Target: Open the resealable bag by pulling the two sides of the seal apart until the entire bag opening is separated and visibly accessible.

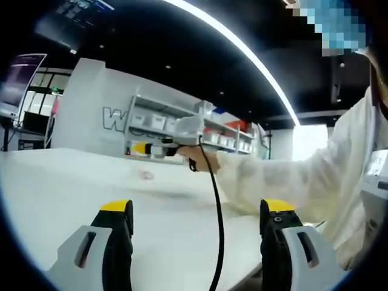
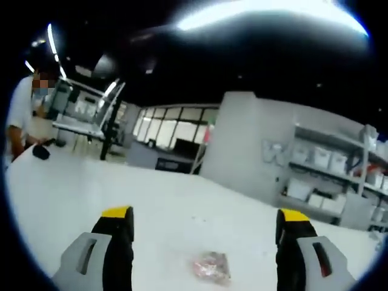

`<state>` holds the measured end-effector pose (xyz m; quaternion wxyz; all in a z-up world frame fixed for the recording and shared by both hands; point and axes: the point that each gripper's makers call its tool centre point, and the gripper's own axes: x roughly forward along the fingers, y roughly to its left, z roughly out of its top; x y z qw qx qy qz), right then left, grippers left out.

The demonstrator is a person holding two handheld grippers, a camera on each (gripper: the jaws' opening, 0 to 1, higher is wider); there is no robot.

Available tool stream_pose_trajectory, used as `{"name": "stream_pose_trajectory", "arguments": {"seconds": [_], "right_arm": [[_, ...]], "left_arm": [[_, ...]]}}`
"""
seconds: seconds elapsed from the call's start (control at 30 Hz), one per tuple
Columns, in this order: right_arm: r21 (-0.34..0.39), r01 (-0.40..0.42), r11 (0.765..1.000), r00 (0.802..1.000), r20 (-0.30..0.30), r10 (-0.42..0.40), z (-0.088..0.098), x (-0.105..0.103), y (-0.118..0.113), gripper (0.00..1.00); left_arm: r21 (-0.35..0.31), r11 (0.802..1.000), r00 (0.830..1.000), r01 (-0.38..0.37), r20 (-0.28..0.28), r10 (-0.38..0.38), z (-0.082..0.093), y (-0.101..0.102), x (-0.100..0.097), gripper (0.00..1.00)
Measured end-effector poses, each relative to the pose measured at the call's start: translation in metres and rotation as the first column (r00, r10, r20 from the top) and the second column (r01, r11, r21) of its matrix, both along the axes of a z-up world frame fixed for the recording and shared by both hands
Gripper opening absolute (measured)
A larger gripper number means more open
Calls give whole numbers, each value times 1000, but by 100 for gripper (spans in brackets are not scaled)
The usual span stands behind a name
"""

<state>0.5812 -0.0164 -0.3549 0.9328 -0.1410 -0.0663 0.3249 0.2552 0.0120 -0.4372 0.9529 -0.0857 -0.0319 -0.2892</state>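
A small clear resealable bag (image 2: 211,267) with reddish contents lies flat on the white table (image 2: 151,200), low between the jaws in the right gripper view. My right gripper (image 2: 206,213) is open above it, not touching it. In the left gripper view my left gripper (image 1: 197,207) is open over the table with nothing between its jaws. Across the table a hand holds the right gripper (image 1: 142,148), with a black cable (image 1: 217,212) hanging from it. A faint pinkish spot (image 1: 145,175) under it looks like the bag.
A person's white sleeve (image 1: 285,179) reaches in from the right. Shelves with white bins (image 1: 182,124) stand behind the table. A person (image 2: 18,115) stands at the far left, near a small black object (image 2: 41,151) on the table.
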Motion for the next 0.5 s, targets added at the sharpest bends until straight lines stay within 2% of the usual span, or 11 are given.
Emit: {"name": "stream_pose_trajectory", "arguments": {"seconds": [0.1,0.23,0.5], "right_arm": [[12,-3,1000,1000,-6,3,6,-5,-3,95],[20,-27,999,999,24,26,15,-16,-4,91],[0,-54,999,998,28,54,12,-33,-8,92]], "left_arm": [[2,1000,1000,0,0,0,0,0,0,85],[1,1000,1000,-1,0,1,-1,0,0,85],[2,1000,1000,-1,2,1,-1,0,1,86]]}}
